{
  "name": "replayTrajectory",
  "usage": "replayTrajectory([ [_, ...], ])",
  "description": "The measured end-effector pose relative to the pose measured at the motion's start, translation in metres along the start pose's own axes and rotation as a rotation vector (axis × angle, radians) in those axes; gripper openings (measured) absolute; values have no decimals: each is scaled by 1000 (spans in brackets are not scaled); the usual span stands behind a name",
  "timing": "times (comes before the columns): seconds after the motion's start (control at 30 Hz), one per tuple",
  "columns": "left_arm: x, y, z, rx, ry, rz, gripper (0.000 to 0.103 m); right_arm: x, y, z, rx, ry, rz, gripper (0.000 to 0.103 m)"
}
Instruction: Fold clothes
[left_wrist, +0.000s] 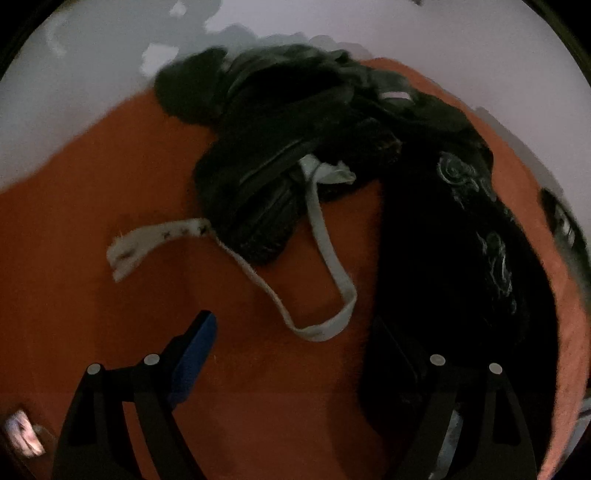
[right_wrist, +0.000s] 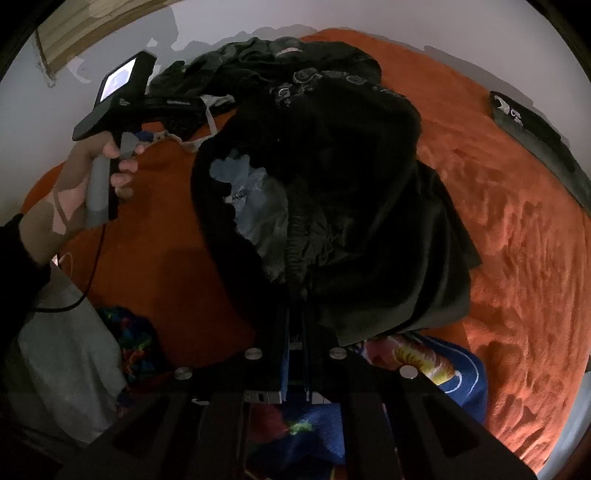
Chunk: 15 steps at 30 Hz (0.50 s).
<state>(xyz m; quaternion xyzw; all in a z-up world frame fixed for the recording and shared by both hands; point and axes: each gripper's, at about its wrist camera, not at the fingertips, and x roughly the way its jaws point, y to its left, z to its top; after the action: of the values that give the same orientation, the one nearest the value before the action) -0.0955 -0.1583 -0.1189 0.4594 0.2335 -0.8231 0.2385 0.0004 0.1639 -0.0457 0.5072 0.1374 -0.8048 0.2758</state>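
Observation:
A pile of black clothes (left_wrist: 295, 122) lies on an orange blanket (left_wrist: 110, 206). A white strap (left_wrist: 325, 236) loops out of the pile toward me. My left gripper (left_wrist: 295, 350) hangs open above the blanket; its blue-padded finger (left_wrist: 195, 354) is over bare orange, and the other finger is dark against a black printed garment (left_wrist: 461, 258). In the right wrist view, my right gripper (right_wrist: 295, 332) is shut on the edge of that black garment (right_wrist: 351, 192), which rises in front of the camera and shows a pale lining (right_wrist: 258, 206).
A hand (right_wrist: 77, 177) holds the left gripper's handle at the upper left. A folded dark item (right_wrist: 535, 136) lies far right on the blanket (right_wrist: 517, 258). A colourful blue cloth (right_wrist: 443, 373) and a grey cloth (right_wrist: 66, 350) sit near me. A pale wall (right_wrist: 443, 22) stands behind.

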Motion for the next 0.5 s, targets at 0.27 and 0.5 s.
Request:
replayTrajectory([
  [0.27,-26,-3,17,64,49,-264,87,-2,-6,-1,33,7,31,5],
  [0.5,-46,-13,23,220,30,-315,87,-22,-12,3,81,-79,92,35],
])
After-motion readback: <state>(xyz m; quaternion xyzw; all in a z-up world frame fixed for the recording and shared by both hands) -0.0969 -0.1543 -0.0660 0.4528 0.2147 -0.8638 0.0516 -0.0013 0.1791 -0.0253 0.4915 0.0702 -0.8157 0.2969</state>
